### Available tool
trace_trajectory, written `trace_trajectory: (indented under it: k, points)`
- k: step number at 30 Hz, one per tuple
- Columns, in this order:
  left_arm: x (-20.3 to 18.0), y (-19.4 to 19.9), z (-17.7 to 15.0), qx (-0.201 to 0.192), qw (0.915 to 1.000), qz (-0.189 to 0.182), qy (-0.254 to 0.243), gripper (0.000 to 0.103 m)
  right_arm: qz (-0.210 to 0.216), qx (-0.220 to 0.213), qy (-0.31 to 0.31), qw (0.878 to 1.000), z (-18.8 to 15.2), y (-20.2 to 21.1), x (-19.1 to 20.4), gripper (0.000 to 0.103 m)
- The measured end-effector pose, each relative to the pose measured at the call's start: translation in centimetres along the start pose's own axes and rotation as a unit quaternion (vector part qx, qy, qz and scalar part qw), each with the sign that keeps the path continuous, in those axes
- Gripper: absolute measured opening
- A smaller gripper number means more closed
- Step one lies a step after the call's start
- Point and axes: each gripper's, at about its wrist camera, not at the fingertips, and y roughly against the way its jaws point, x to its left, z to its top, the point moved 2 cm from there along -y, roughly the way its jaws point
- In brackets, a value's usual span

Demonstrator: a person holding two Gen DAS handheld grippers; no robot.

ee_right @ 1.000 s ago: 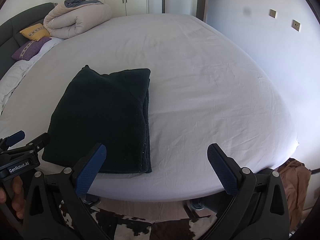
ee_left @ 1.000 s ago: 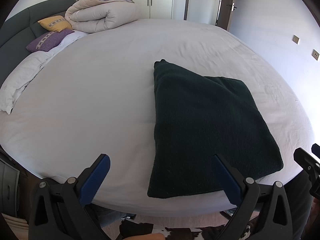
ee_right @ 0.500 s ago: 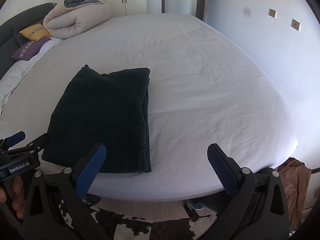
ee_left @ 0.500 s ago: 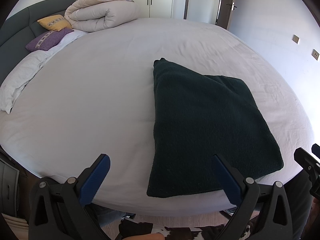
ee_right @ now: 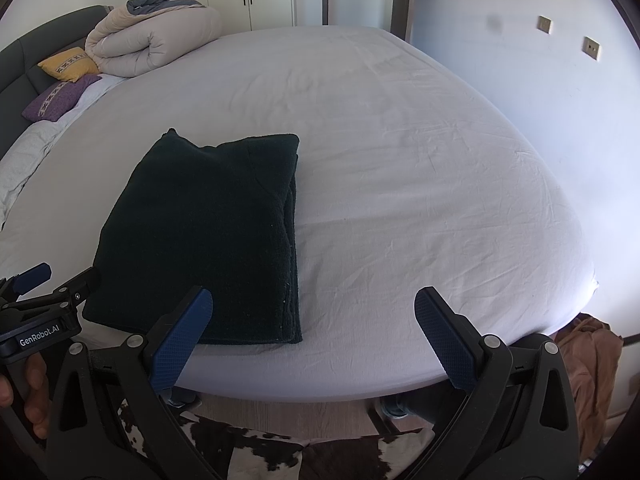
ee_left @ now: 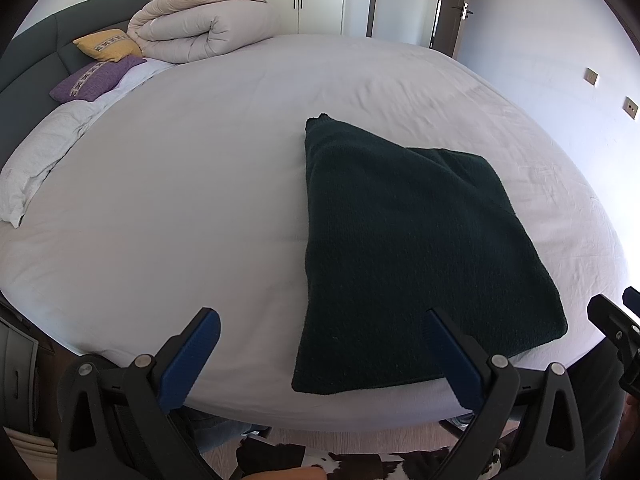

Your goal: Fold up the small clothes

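A dark green folded garment [ee_left: 408,248] lies flat on the white bed sheet [ee_left: 192,184] near the bed's front edge; it also shows in the right wrist view [ee_right: 208,240]. My left gripper [ee_left: 320,356] is open and empty, held off the bed's front edge, its right finger in front of the garment's near edge. My right gripper [ee_right: 312,336] is open and empty, just right of the garment's near right corner. The left gripper also shows at the left of the right wrist view [ee_right: 36,292].
A rolled beige duvet [ee_left: 200,28], a yellow pillow [ee_left: 106,44] and a purple pillow [ee_left: 94,80] lie at the head of the bed by the dark headboard [ee_left: 24,60]. A cowhide rug [ee_right: 280,452] covers the floor below. Brown cloth [ee_right: 588,360] lies at the right.
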Motion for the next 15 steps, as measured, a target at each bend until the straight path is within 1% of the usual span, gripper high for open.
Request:
trace_trajectory:
  k: [15]
  points:
    - [0.01, -0.02, -0.05, 0.001, 1.0, 0.0, 0.0, 0.103, 0.0, 0.001, 0.0, 1.0, -0.17, 0.0, 0.19, 0.103]
